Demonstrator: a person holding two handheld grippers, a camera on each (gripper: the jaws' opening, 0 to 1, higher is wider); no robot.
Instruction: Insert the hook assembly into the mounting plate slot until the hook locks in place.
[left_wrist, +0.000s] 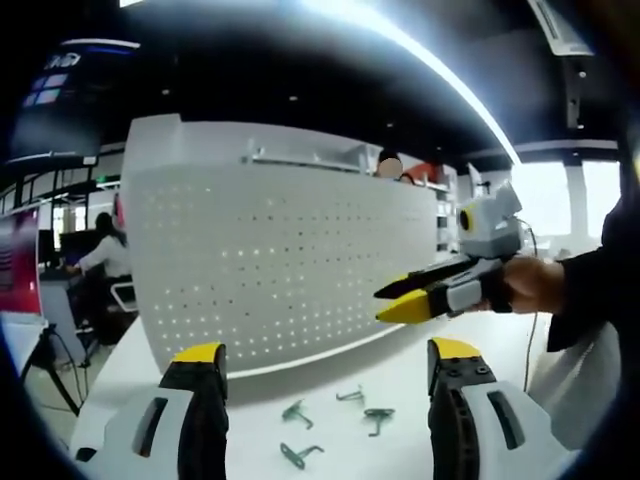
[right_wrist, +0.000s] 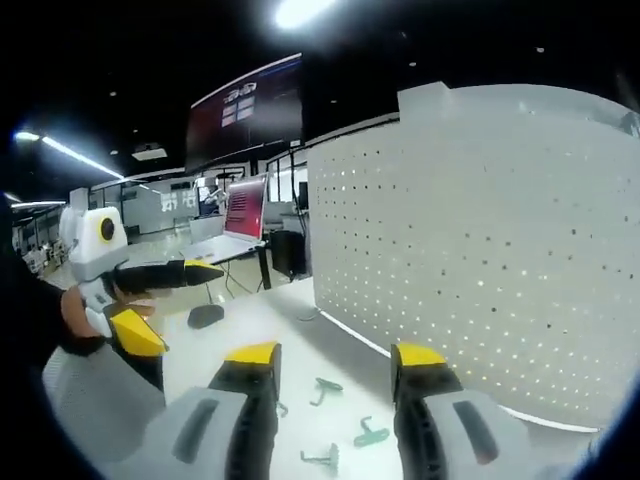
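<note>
Hooks (left_wrist: 300, 452) lying loose on the white counter (left_wrist: 400, 370) before the upright perforated mounting plate (left_wrist: 280, 270), both tools (left_wrist: 325, 360) (right_wrist: 330, 355) hovering released and empty; probably best lowering one squarely over a single hook.

Open-plan office, desks (right_wrist: 225, 250), monitors (right_wrist: 246, 208), ceiling strip lights (left_wrist: 420, 50)

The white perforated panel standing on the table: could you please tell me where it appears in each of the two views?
Left gripper view: the white perforated panel fills the centre, behind the hooks on the table.
Right gripper view: the panel takes up the right half, upright, rising past the right claw.
Shared landmark: the small metal hooks lying loose on the white table in front of the panel.
</note>
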